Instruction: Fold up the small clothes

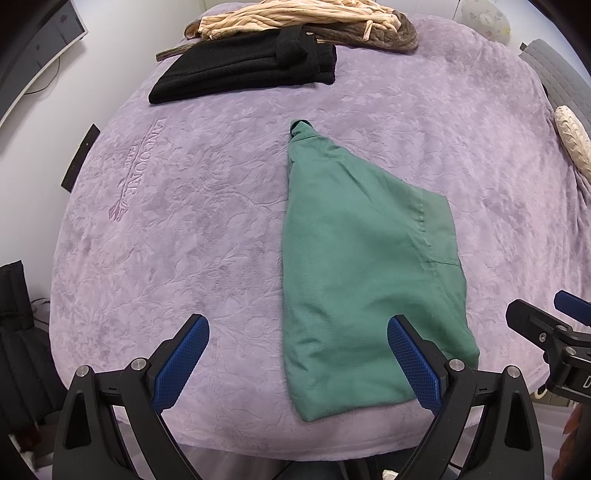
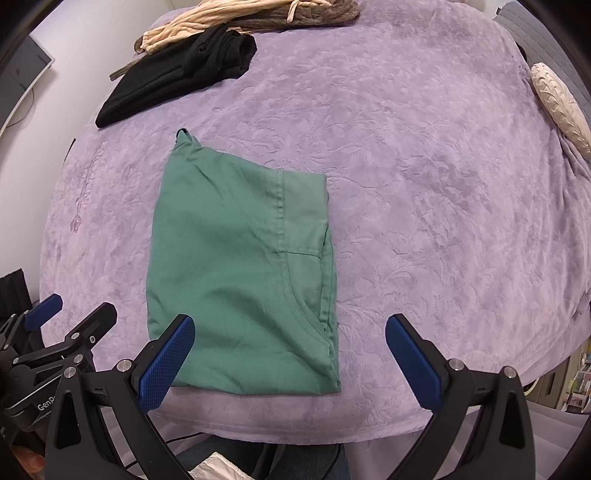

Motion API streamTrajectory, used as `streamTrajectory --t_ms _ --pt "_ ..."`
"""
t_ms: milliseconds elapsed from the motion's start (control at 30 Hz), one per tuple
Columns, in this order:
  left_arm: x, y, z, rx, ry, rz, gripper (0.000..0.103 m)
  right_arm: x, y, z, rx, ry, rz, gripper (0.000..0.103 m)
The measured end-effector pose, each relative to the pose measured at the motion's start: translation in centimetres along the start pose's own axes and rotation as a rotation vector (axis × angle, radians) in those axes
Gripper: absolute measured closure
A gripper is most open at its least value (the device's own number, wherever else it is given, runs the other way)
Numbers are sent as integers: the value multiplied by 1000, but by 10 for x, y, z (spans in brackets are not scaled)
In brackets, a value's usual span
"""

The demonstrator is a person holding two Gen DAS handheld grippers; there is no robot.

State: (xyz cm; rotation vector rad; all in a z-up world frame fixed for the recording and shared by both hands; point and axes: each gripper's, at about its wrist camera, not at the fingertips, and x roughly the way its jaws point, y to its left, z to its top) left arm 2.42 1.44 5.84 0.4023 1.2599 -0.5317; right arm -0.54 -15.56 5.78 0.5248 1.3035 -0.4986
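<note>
Left gripper (image 1: 298,345): jaws wide, empty.
Right gripper (image 2: 290,345): jaws wide, empty.
Green garment (image 2: 240,266): lies folded just ahead, between both tongs.
Handling: probably light, limp; pinch a near corner.

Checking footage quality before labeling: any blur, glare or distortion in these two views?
Left wrist view: sharp, evenly lit, no glare; fisheye bulges the purple blanket and darkens the corners. Right wrist view: same bulge, soft shadows only, green garment crisp.

a purple blanket (image 1: 388,122) carries folded green (image 1: 362,266), black (image 1: 243,72) and beige clothes (image 1: 280,16).
</note>
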Motion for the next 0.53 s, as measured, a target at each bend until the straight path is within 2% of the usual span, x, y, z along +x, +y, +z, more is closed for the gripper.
streamTrajectory --t_ms 533 --pt "4 7 0 -13 -4 -9 6 6 0 5 -14 14 -7 0"
